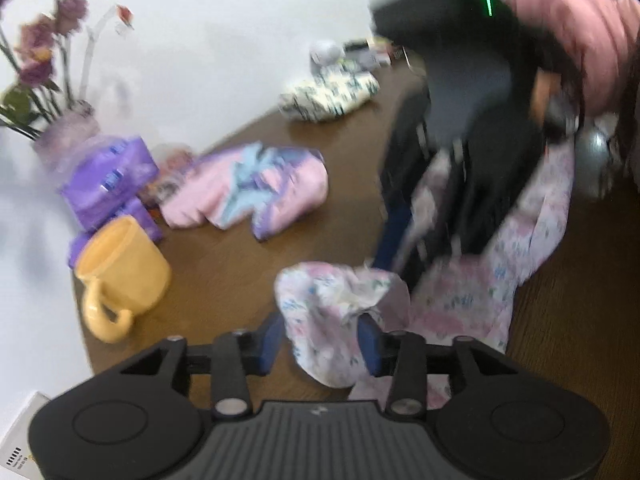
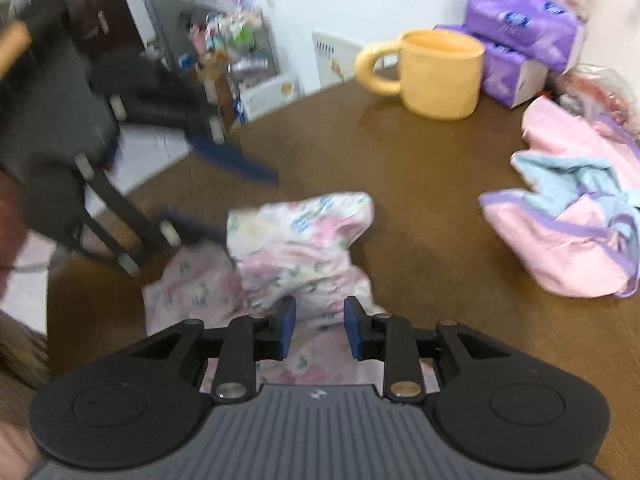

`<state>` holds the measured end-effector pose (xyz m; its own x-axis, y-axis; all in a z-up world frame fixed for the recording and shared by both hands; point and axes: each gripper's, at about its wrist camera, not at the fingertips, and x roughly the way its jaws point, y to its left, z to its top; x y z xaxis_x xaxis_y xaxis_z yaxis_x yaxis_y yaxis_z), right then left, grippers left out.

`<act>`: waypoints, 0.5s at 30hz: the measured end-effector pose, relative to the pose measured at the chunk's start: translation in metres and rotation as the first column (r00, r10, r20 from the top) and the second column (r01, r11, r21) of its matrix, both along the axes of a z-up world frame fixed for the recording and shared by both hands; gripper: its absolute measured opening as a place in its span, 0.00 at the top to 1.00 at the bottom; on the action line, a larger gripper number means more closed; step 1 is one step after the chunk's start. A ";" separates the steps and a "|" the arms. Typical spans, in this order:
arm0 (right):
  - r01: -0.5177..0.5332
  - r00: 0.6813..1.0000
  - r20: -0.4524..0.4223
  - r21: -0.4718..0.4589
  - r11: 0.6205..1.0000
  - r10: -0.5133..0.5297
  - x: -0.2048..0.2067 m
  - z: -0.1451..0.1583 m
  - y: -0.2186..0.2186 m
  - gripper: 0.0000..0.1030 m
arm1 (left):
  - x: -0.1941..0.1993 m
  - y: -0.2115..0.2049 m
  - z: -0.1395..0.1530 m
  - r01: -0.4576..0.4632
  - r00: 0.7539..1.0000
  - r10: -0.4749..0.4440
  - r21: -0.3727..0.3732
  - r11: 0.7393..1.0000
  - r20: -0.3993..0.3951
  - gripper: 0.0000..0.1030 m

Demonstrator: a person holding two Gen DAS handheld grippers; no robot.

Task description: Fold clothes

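The table (image 2: 420,184) is dark brown wood with a rounded edge. Behind it, toward 12 o'clock, stands a plain white wall (image 1: 208,20). At 10 o'clock in the right wrist view there is a dark door (image 2: 92,8) and a cluttered shelf (image 2: 236,52), with pale floor (image 2: 152,148) below. Light is soft and even.

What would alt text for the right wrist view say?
A handheld right gripper, jaws apart, hovers over a crumpled floral garment on a brown table. Beyond sit a yellow mug, purple tissue packs and a pink garment.
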<state>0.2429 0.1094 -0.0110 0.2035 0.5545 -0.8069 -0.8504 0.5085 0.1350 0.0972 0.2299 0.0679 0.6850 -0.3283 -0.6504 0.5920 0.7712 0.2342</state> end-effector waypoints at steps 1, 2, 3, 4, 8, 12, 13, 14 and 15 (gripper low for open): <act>-0.006 1.000 0.007 -0.013 1.000 0.006 -0.003 -0.003 0.002 0.74 | -0.003 0.002 0.008 -0.006 1.000 0.006 -0.025 1.000 0.016 0.56; -0.012 1.000 0.013 -0.026 1.000 0.012 -0.005 -0.007 0.004 0.74 | -0.004 0.003 0.014 -0.007 1.000 0.008 -0.064 0.998 0.021 0.56; -0.016 1.000 0.020 -0.035 0.999 0.016 -0.008 -0.009 0.005 0.74 | -0.005 0.004 0.019 -0.007 1.000 0.010 -0.106 0.994 0.024 0.56; -0.015 1.000 0.025 -0.036 0.999 0.016 -0.009 -0.009 0.005 0.74 | -0.005 0.004 0.024 -0.008 1.000 0.012 -0.148 0.989 0.027 0.56; -0.015 0.998 0.054 -0.045 0.999 0.017 -0.014 -0.010 0.006 0.73 | 0.008 -0.010 0.020 -0.041 0.999 0.042 -0.187 0.982 0.001 0.59; -0.011 0.997 0.072 -0.026 1.000 0.013 -0.024 -0.003 -0.003 0.73 | 0.030 -0.024 -0.005 -0.108 0.990 0.095 -0.123 0.986 -0.104 0.82; -0.010 0.997 0.076 -0.009 1.000 0.010 -0.028 0.002 -0.009 0.73 | 0.034 -0.026 -0.013 -0.120 0.986 0.105 -0.108 0.987 -0.132 0.82; -0.006 0.997 0.082 0.010 1.000 0.005 -0.033 0.008 -0.016 0.70 | 0.036 -0.027 -0.021 -0.130 0.982 0.115 -0.091 0.987 -0.153 0.84; -0.001 0.995 0.095 0.030 1.000 -0.001 -0.040 0.014 -0.025 0.69 | 0.038 -0.028 -0.028 -0.139 0.977 0.125 -0.074 0.988 -0.171 0.85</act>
